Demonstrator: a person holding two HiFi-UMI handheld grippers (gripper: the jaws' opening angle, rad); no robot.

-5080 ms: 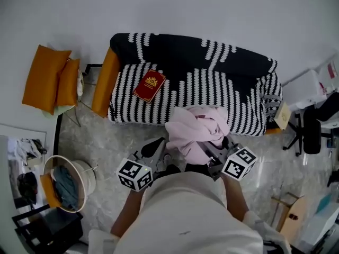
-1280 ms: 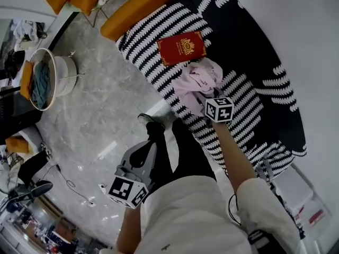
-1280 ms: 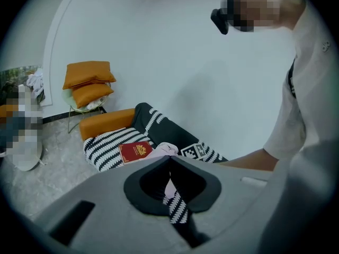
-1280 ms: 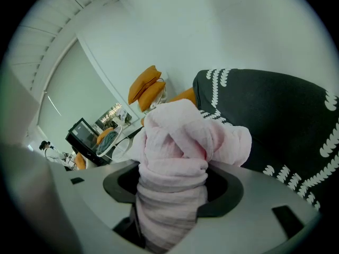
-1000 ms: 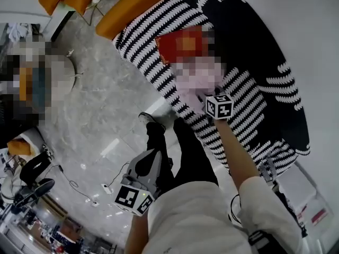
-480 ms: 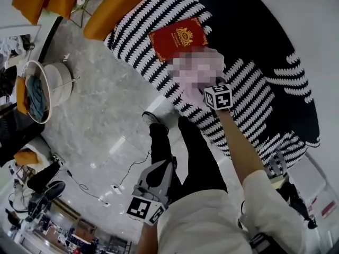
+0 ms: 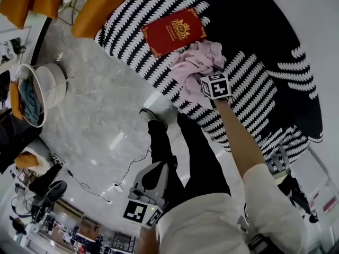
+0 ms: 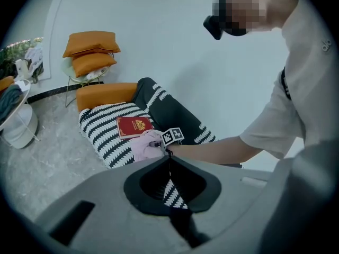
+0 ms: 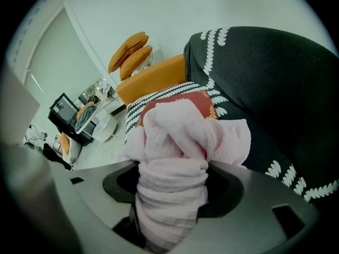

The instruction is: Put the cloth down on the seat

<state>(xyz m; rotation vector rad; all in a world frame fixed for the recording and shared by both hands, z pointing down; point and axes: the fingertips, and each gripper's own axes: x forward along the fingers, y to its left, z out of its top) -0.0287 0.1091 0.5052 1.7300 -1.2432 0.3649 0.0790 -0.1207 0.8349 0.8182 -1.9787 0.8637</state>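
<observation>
On the striped seat near its front edge, right tongs are gripping the pink cloth beside the red book, left tongs hanging clenched and empty, so a release is likely risking cloth sliding floorward or covering the book.

Seat: red book lies just beside the cloth; orange bolster closes that end. Striped surface on the cloth's other side bare, reachable from the floor.
</observation>
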